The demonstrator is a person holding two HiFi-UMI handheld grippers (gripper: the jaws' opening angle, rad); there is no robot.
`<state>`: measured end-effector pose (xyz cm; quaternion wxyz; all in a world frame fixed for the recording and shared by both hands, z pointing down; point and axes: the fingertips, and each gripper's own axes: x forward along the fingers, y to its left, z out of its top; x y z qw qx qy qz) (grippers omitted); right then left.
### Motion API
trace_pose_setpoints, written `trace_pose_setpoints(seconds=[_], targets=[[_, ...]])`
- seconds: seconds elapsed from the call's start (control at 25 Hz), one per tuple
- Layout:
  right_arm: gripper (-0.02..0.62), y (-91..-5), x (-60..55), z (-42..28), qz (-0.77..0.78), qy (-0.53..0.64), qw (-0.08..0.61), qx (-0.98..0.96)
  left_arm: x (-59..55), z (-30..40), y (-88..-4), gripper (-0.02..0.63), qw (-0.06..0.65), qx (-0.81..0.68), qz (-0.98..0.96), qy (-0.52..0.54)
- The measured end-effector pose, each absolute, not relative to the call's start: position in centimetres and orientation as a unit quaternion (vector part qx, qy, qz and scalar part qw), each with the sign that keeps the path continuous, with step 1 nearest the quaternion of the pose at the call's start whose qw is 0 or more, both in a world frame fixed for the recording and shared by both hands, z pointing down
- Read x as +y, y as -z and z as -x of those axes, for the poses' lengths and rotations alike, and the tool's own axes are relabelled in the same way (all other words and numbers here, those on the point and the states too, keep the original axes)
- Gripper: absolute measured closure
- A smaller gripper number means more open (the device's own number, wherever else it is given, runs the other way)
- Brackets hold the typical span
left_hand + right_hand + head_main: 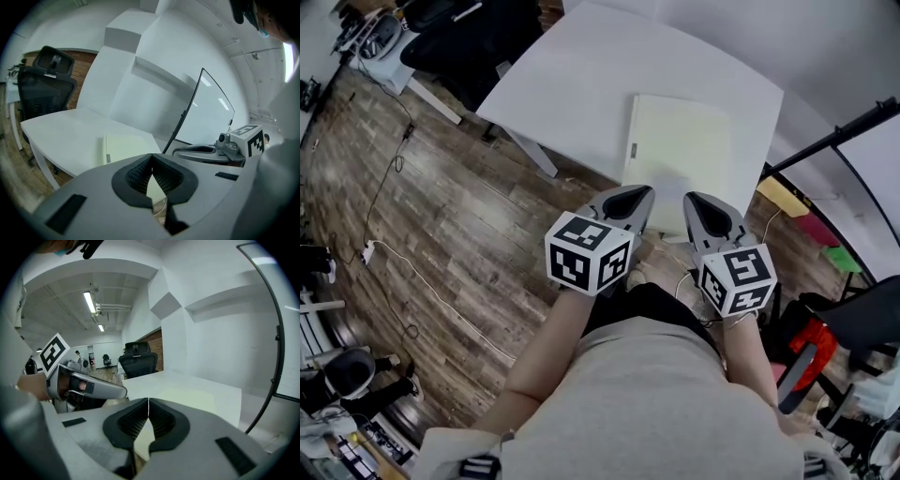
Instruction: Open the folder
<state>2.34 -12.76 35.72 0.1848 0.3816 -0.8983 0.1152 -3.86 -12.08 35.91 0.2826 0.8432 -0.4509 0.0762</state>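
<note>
Closed folder (pixel 680 150) flat on worktop (pixel 581 84), just beyond both clenched, empty grippers; long axis near to far. Left gripper (pixel 630 192) by the labelled left edge, right gripper (pixel 701 199) nearer the right edge, likely the opening side.

we see the folder (pixel 680 150) as pale cream-yellow and the table (pixel 572 84) as plain white. the left gripper (pixel 636 193) and right gripper (pixel 696 199) look grey to us, with black ribbed pads. the cube (pixel 589 253) on each is white with black square markers. the floor (pixel 441 206) shows brown wood planks, and the chair (pixel 459 37) is black.
</note>
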Motion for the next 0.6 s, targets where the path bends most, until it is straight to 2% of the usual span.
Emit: trace_pose_setpoints(seconds=[0.28, 0.6], targets=[[0.572, -36.6, -12.3, -1.7, -0.374, -0.118, 0.193, -0.899, -11.0, 5.3, -38.1, 0.588, 0.301, -0.452, -0.835, -0.087], [0.571, -38.0, -11.2, -1.2, -0.36, -0.061, 0.264, -0.893, -9.8, 6.6, -40.2, 0.588, 0.326, -0.452, -0.824, -0.1]])
